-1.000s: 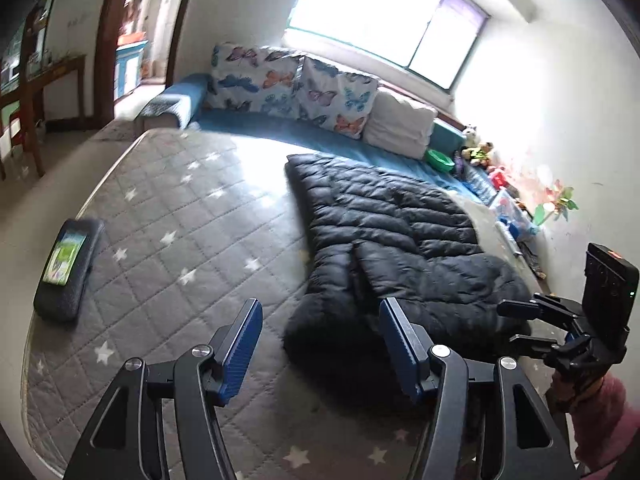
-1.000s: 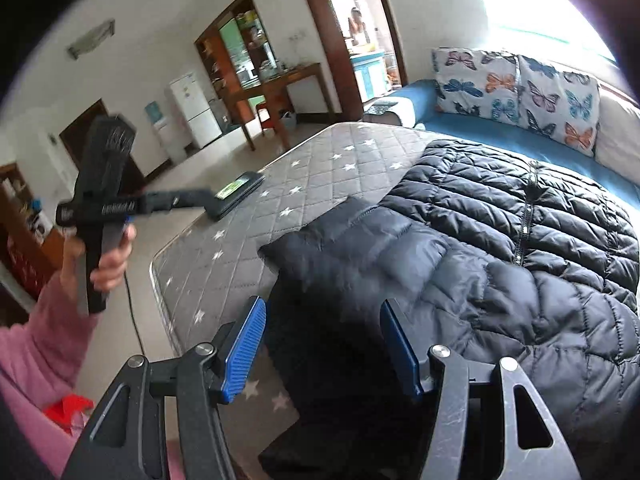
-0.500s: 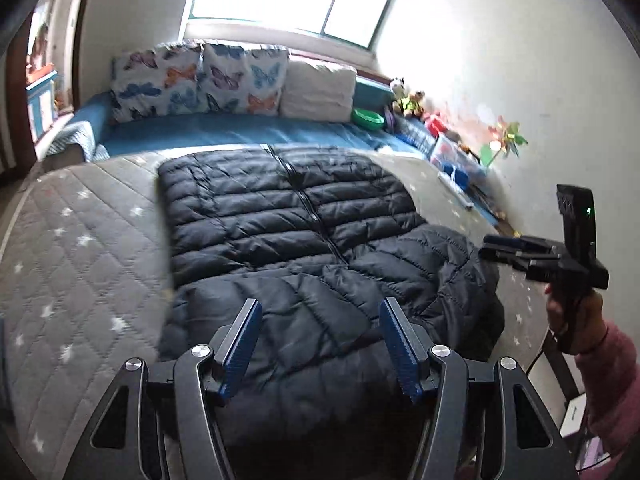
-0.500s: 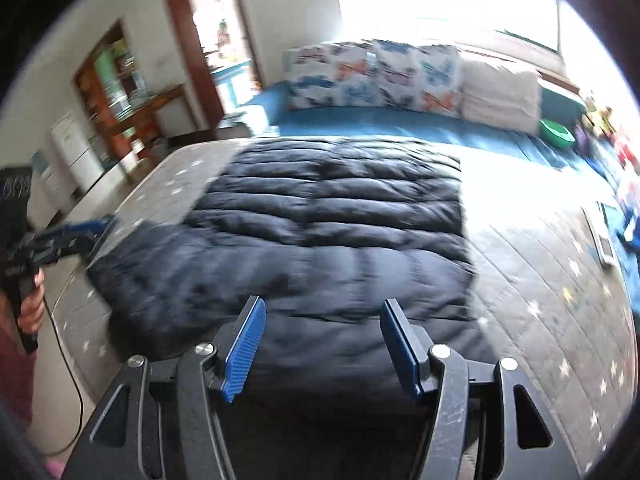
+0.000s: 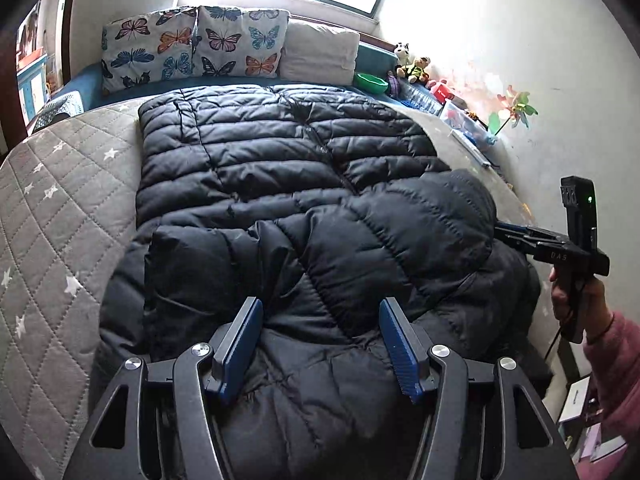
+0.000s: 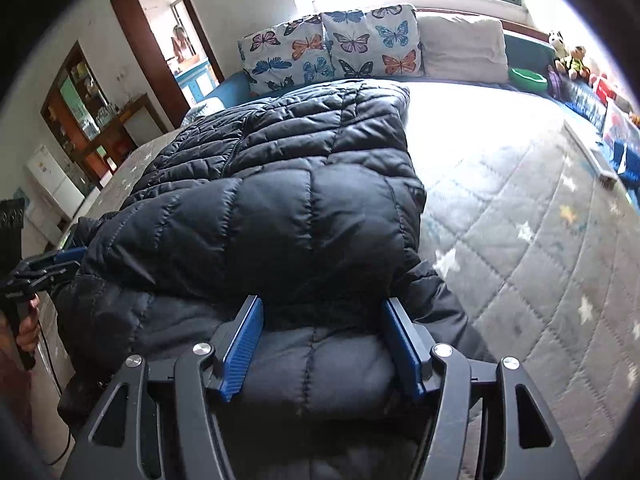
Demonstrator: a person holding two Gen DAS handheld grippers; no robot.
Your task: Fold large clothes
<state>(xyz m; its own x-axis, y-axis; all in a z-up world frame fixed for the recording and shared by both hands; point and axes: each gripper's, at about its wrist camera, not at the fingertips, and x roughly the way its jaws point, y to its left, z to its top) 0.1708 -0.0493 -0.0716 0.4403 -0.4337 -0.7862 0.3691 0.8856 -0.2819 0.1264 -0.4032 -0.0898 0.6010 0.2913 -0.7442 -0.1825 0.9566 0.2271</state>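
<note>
A large black quilted puffer jacket (image 5: 288,184) lies spread on the grey star-quilted mattress (image 5: 60,208), its near part bunched and folded over. My left gripper (image 5: 320,320) is open, its blue pads just above the jacket's near edge. My right gripper (image 6: 322,320) is open over the jacket's near right edge (image 6: 280,208). The right gripper also shows in the left wrist view (image 5: 508,236), at the jacket's right side. The left gripper shows in the right wrist view (image 6: 68,260), at the jacket's left side.
Butterfly pillows (image 5: 192,44) and a beige cushion (image 5: 320,54) line the far edge under a window. A green bowl (image 5: 372,82), toys and boxes run along the right wall. Bare mattress (image 6: 540,240) lies right of the jacket. A doorway (image 6: 176,40) stands far left.
Both grippers have swung round to face the jacket from the near edge and come in close over it. Both stay open. The jacket has not visibly moved.
</note>
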